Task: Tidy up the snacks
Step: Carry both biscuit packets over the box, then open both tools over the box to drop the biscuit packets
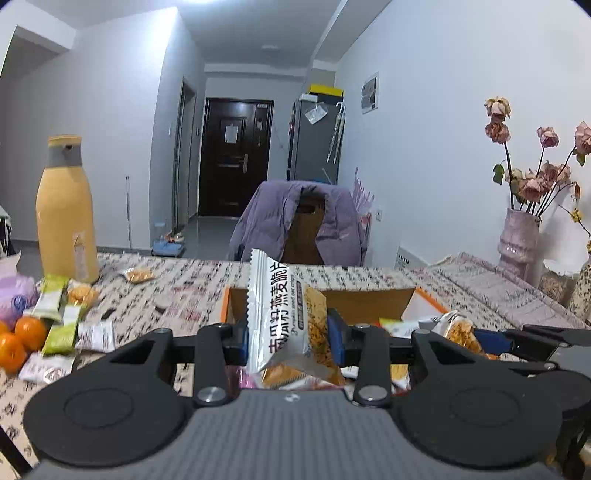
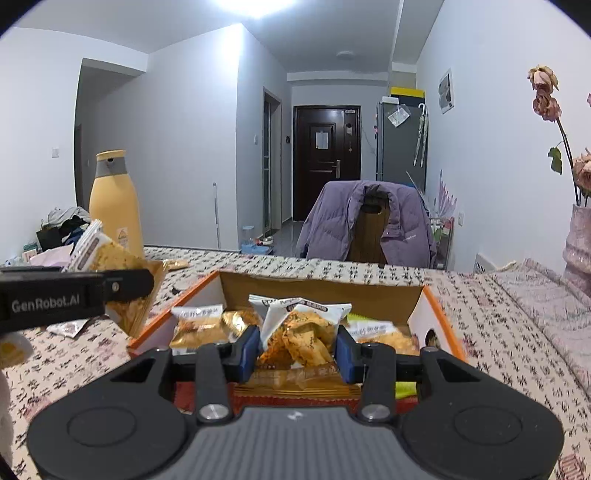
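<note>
Both views are lit by a ceiling light [image 2: 255, 5] that blows out to pure white at the top edge and casts a cool bluish tone over the walls. The light is even and moderately bright, with soft shadows. The dark door [image 1: 236, 155] at the end of the hallway shows a small sheen of glare. Fisheye distortion bends the walls and ceiling lines outward, and black corners frame each picture. In the left wrist view the patterned counter [image 1: 184, 291] is smeared by motion blur, and the oranges [image 1: 22, 336] look soft. The right wrist view is sharper, though its near foreground is slightly soft.
</note>
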Demonstrator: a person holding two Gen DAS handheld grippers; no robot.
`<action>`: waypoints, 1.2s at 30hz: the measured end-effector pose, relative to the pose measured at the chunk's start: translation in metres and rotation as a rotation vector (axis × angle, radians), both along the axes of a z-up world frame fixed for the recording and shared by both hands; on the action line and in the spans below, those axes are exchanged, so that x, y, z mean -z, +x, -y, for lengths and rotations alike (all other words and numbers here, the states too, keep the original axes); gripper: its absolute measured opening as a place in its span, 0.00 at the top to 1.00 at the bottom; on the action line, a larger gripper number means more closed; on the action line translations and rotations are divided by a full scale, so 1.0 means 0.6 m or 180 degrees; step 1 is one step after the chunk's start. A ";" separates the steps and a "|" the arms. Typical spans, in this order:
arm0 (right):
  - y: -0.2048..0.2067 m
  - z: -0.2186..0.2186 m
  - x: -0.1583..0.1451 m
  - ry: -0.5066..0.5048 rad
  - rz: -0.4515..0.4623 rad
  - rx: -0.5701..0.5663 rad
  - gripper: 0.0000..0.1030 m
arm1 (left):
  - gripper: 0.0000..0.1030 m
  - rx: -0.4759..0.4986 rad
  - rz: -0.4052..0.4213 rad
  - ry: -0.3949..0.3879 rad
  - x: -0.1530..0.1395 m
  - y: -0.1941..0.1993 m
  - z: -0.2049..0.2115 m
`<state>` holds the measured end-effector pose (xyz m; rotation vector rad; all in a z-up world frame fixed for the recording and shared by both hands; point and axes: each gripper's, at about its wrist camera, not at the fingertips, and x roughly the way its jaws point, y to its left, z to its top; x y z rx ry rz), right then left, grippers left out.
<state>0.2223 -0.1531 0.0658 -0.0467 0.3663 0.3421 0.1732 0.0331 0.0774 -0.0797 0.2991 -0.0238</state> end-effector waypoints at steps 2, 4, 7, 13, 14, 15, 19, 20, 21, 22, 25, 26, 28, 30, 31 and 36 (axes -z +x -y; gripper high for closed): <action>0.014 0.003 -0.007 0.0011 0.0024 0.0017 0.59 | 0.63 -0.0010 0.0024 -0.0015 -0.007 0.011 0.004; 0.027 0.003 -0.009 0.0015 0.0041 0.0027 0.59 | 0.63 -0.0027 0.0036 -0.0027 -0.012 0.024 0.007; 0.048 0.002 -0.014 0.0020 0.0064 0.0044 0.59 | 0.63 -0.0058 0.0045 -0.0053 -0.016 0.044 0.009; 0.087 -0.005 -0.012 0.0070 0.0094 0.0086 0.59 | 0.63 -0.0149 0.0073 -0.0143 -0.023 0.089 0.010; 0.094 -0.005 -0.010 0.0084 0.0096 0.0103 0.59 | 0.63 -0.0166 0.0075 -0.0147 -0.021 0.097 0.011; 0.099 -0.003 -0.007 0.0092 0.0096 0.0112 0.59 | 0.63 -0.0188 0.0074 -0.0144 -0.019 0.104 0.011; 0.106 -0.004 0.014 0.0079 0.0109 0.0152 0.59 | 0.63 -0.0224 0.0058 -0.0186 0.001 0.122 0.010; 0.108 -0.002 0.021 0.0090 0.0102 0.0159 0.59 | 0.63 -0.0237 0.0072 -0.0202 0.008 0.123 0.010; 0.108 -0.001 0.028 0.0104 0.0094 0.0157 0.59 | 0.63 -0.0241 0.0088 -0.0208 0.014 0.124 0.009; 0.111 0.000 0.034 0.0104 0.0077 0.0150 0.59 | 0.63 -0.0243 0.0095 -0.0191 0.021 0.126 0.010; 0.117 0.000 0.047 0.0071 -0.0017 0.0118 0.59 | 0.63 -0.0225 0.0028 -0.0124 0.036 0.137 0.009; 0.119 0.001 0.050 0.0078 -0.0052 0.0110 0.59 | 0.63 -0.0212 -0.0014 -0.0123 0.041 0.140 0.007; 0.122 0.002 0.055 0.0072 -0.0096 0.0118 0.59 | 0.63 -0.0188 -0.0091 -0.0111 0.050 0.146 0.007; 0.127 0.004 0.061 0.0067 -0.0141 0.0126 0.59 | 0.62 -0.0169 -0.0137 -0.0101 0.057 0.149 0.006; 0.128 0.004 0.063 0.0063 -0.0157 0.0129 0.59 | 0.62 -0.0162 -0.0144 -0.0102 0.058 0.149 0.006; 0.126 0.010 0.064 0.0089 -0.0180 0.0142 0.57 | 0.43 -0.0163 -0.0119 -0.0166 0.060 0.145 -0.001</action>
